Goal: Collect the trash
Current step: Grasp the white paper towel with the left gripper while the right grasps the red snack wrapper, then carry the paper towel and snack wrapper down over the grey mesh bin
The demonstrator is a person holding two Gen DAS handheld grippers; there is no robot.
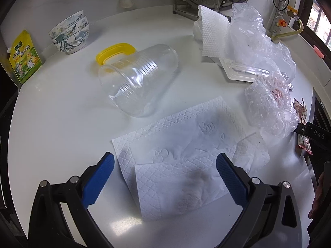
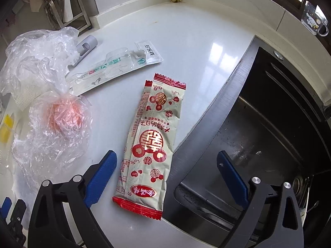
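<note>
Wrapper clear above — sink beside right

My right gripper is wide open above the white counter. Its two blue fingers hold nothing. Between them lies a long red and cream snack wrapper, flat on the counter. Its near end sits right at the edge of the dark sink. To the left I see a crinkly clear plastic bag with something orange inside. Behind it is more clear plastic. Past the wrapper lies a toothbrush pack, and beside that a small grey tube.
</note>
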